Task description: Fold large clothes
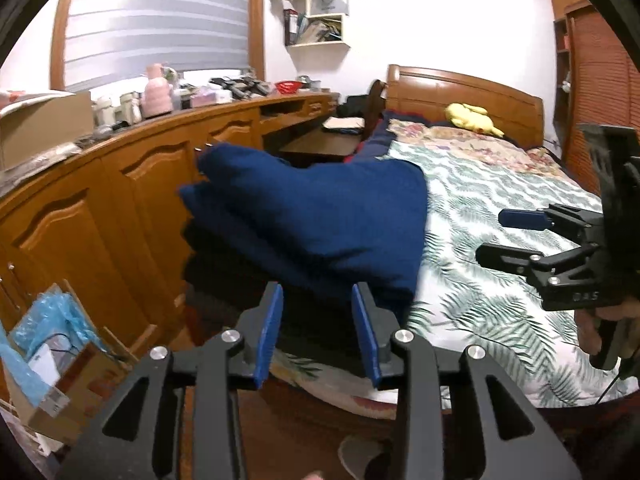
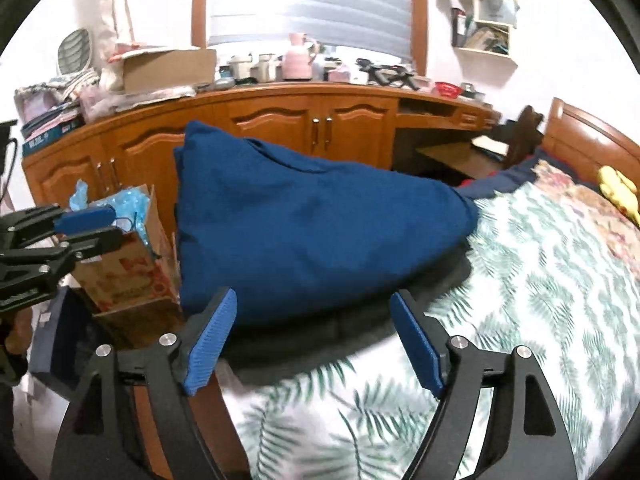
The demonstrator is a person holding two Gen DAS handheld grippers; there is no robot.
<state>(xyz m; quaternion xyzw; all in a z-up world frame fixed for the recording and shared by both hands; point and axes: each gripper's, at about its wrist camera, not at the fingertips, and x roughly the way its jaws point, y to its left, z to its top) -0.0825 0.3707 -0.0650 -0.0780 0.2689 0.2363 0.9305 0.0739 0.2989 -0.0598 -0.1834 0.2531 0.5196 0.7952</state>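
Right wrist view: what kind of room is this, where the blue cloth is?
Most likely a bedroom. There is a bed with a leaf-patterned cover and a wooden headboard, a yellow soft toy near the pillows, and a long wooden cabinet under the window.

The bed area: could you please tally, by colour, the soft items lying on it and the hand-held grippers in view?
Blue garment: 1
Yellow plush toy: 1
Black hand-held grippers with blue pads, left hand-held gripper and right hand-held gripper: 2
Total: 4
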